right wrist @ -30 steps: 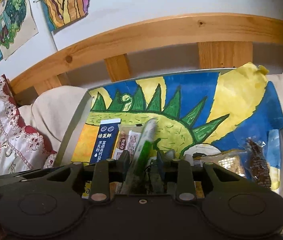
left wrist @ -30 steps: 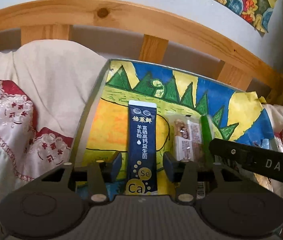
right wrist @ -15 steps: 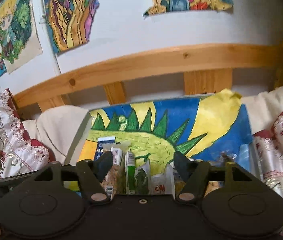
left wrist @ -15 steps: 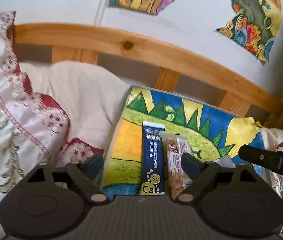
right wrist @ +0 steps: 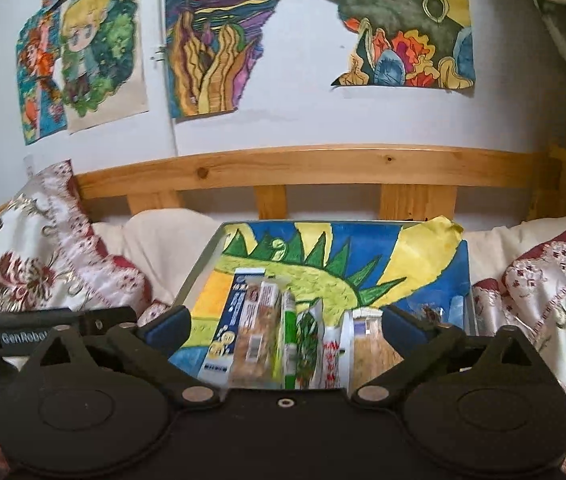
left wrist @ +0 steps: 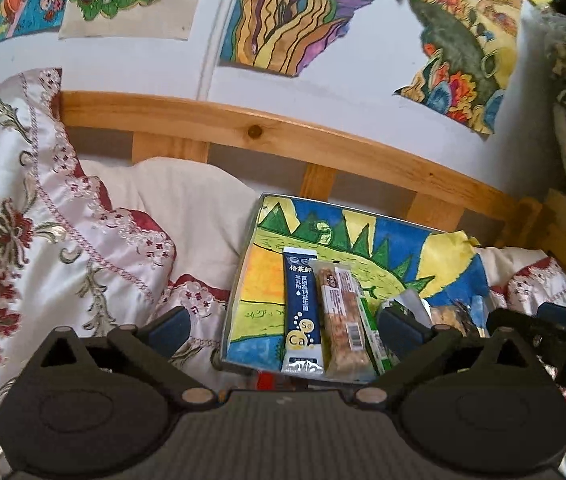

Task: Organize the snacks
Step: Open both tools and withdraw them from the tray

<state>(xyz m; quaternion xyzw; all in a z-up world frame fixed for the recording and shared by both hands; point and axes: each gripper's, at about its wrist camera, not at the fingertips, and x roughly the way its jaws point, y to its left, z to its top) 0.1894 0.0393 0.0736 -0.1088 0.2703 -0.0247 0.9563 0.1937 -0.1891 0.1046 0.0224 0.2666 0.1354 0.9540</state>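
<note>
Both claws let go above the tray.
The left claw (left wrist: 283,326) and right claw (right wrist: 285,326) have just spread wide, holding nothing; the snacks (right wrist: 283,344) lie side by side along the tray (right wrist: 199,276), seemingly sorted.

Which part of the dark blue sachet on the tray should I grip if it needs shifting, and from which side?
Take the dark blue sachet by its far top end, coming down from above with the left gripper, whose jaws have just been opening and hold nothing. It lies flat, lengthwise; its right edge seems to abut the oat bar, so only the tray's left side offers finger room.
</note>
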